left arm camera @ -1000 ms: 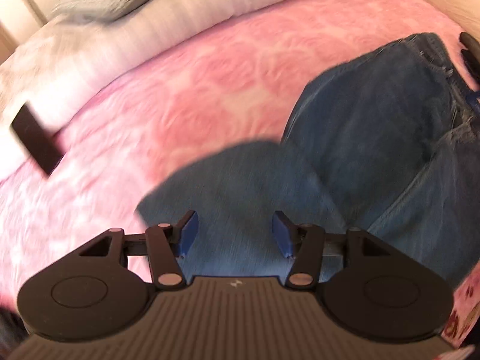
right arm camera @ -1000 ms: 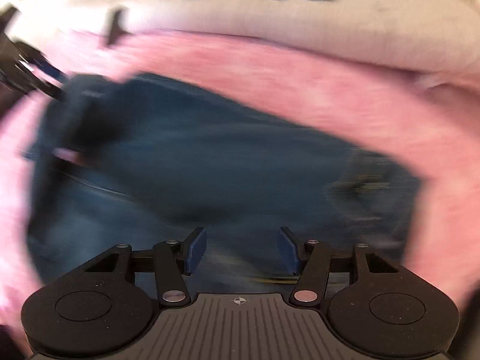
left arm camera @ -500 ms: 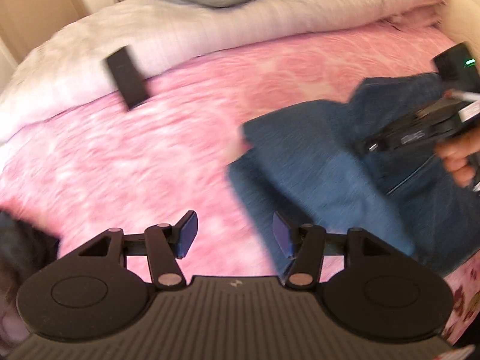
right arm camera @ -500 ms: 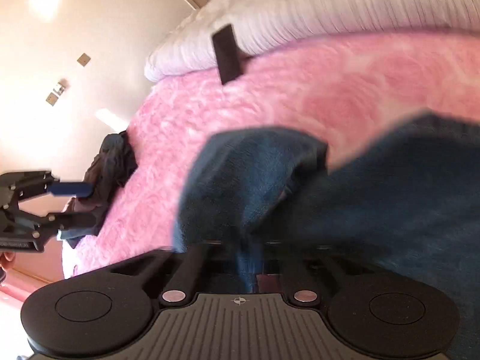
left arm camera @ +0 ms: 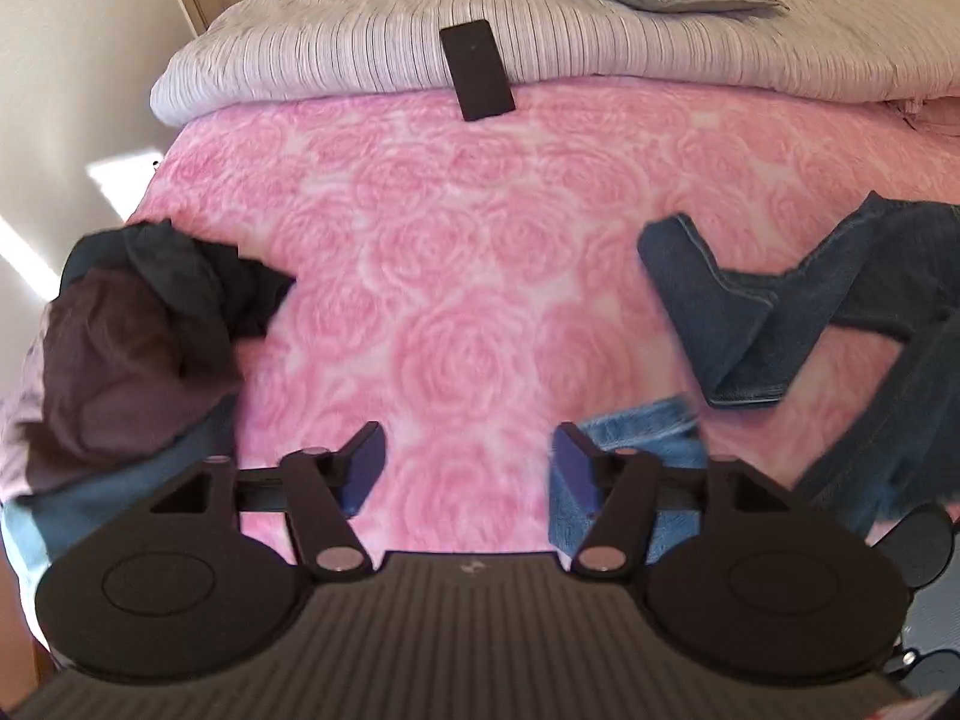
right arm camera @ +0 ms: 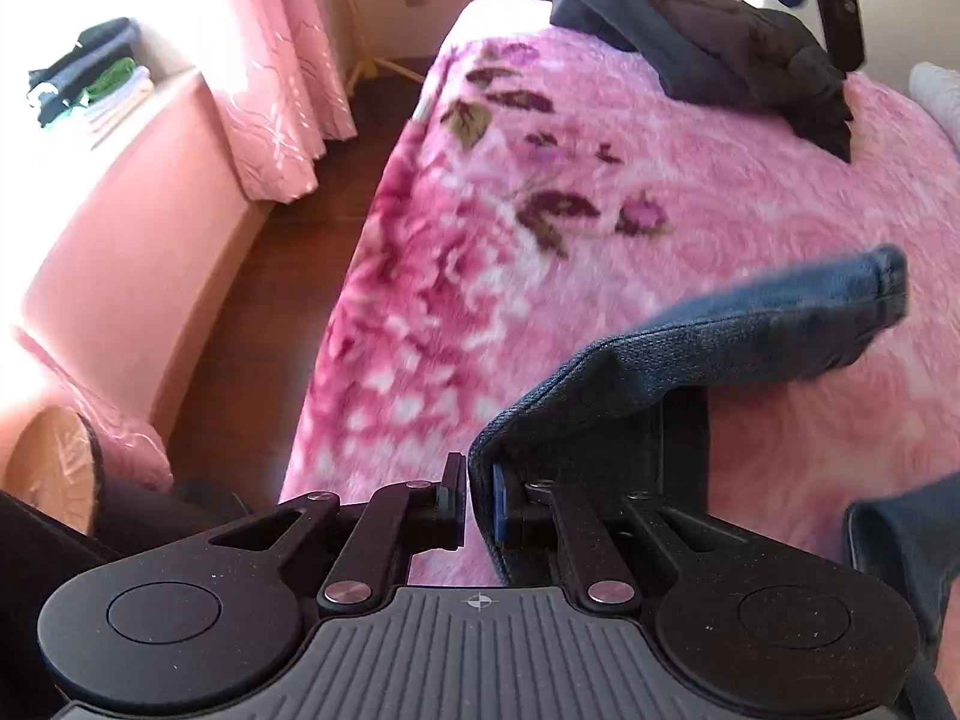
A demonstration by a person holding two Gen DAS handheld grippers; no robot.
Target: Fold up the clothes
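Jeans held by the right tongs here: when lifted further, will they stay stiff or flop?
Likely floppy: the jeans already bend over the right tongs and crease on the pink blanket. Probably heavyish, since thick denim layers trail down. The clamped hem seems unlikely to slip.

Both pictures are bright with warm daylight. In the right wrist view the light enters from the upper left, where the window area beside the pink curtain (right arm camera: 282,78) is burnt out to white glare. In the left wrist view sun patches lie on the wall (left arm camera: 72,120) at the left. The pink blanket (left arm camera: 456,252) looks soft from motion blur, strongest near the jeans (left arm camera: 738,324) and on the flower pattern in the right wrist view. The fisheye lens bends all straight lines, and the corners go dark.
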